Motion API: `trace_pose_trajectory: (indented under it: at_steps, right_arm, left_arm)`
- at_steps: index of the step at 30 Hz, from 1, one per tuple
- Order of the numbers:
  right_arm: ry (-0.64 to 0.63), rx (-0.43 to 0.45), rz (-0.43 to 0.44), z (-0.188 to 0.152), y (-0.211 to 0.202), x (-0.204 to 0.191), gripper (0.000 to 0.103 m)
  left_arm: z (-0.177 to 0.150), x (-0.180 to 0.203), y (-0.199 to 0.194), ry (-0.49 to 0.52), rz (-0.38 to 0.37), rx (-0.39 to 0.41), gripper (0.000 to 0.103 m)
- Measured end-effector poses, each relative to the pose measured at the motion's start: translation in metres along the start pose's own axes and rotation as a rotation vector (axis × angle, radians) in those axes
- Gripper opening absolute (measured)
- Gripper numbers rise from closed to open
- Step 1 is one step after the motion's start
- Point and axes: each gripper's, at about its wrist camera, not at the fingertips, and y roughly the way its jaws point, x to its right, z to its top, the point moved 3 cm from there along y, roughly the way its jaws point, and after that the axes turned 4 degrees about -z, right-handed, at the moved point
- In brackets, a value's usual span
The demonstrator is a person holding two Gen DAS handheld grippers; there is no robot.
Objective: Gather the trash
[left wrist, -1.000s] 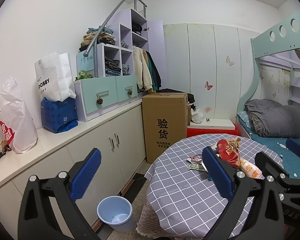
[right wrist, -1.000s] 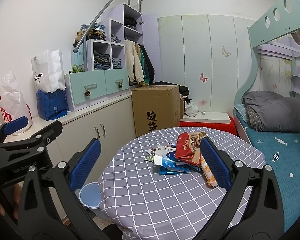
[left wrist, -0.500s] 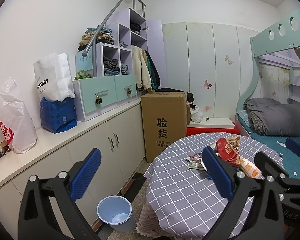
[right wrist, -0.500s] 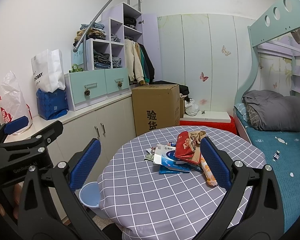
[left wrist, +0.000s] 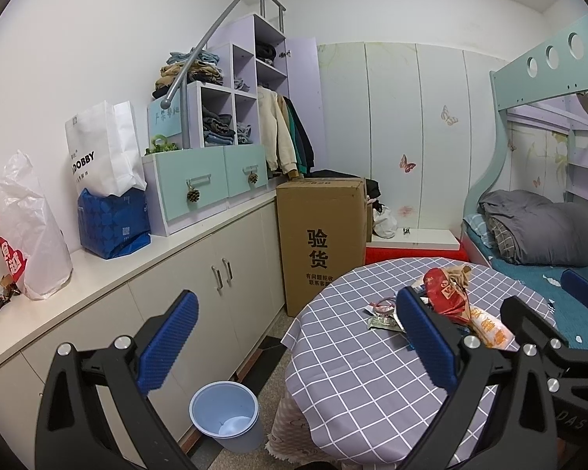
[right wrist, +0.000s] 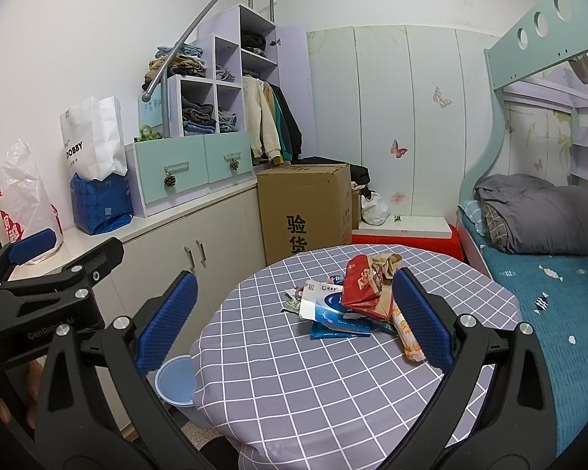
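A pile of trash (right wrist: 356, 301) lies on the round table with the grey checked cloth (right wrist: 333, 384): a red wrapper (right wrist: 358, 282), a white and blue packet (right wrist: 325, 307), an orange tube wrapper (right wrist: 407, 337). The pile also shows in the left wrist view (left wrist: 447, 297). A light blue bin (left wrist: 227, 415) stands on the floor left of the table and shows partly in the right wrist view (right wrist: 174, 382). My left gripper (left wrist: 294, 348) is open and empty, above the bin and table edge. My right gripper (right wrist: 292, 323) is open and empty, short of the pile.
A long white cabinet counter (left wrist: 137, 258) runs along the left wall with bags and drawers on it. A tall cardboard box (left wrist: 319, 235) stands behind the table. A bunk bed (right wrist: 548, 258) with grey bedding is on the right.
Both views have shifted very slightly; the table and trash have not moved. Both grippers stay open.
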Motion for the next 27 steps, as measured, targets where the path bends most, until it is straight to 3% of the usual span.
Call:
trace_pose_trajectory:
  at_steps: [27]
  right_arm:
    - [0.003,-0.005,0.001,-0.0046,0.0012,0.0006,0.097]
  left_arm:
    - [-0.0051,-0.0023,0.0012,0.000,0.004,-0.006,0.099]
